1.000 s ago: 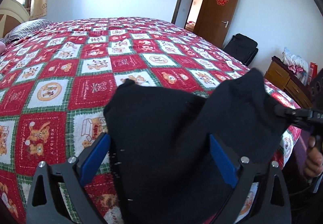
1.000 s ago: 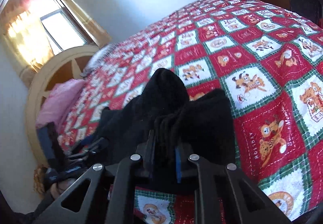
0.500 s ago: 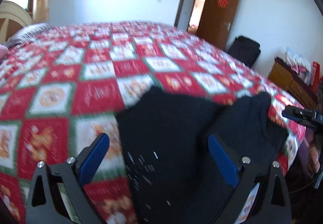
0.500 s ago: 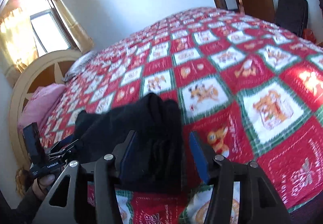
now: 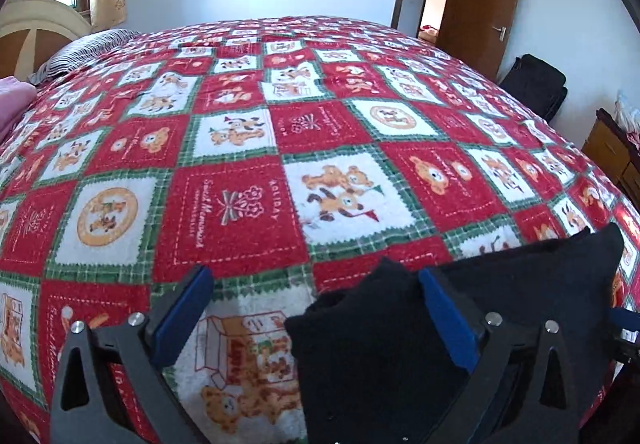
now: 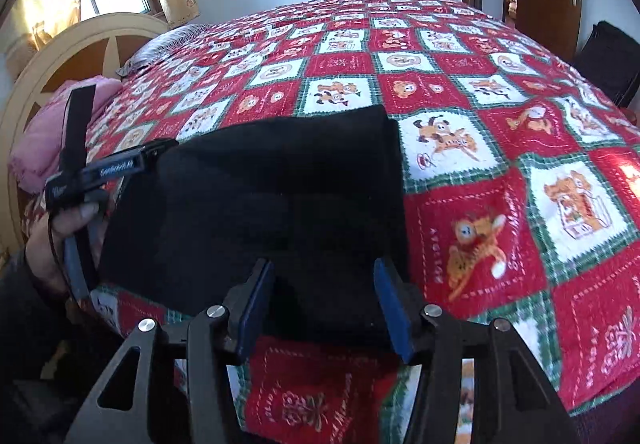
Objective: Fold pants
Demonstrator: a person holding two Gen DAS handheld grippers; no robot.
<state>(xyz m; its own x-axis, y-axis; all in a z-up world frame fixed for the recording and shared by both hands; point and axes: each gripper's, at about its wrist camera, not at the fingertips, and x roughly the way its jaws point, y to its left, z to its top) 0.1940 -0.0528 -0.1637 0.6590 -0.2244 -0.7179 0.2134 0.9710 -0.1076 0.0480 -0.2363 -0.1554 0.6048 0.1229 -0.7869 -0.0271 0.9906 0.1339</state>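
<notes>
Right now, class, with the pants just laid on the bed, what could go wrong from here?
1. The pants lie near the bed's near edge; a nudge might slide them off.
2. The right gripper stands open over the fold's near edge; pulling back carelessly could snag and undo it.
3. The left gripper, open, has a raised corner of cloth between its fingers; that corner may spring up and spoil the fold.
</notes>
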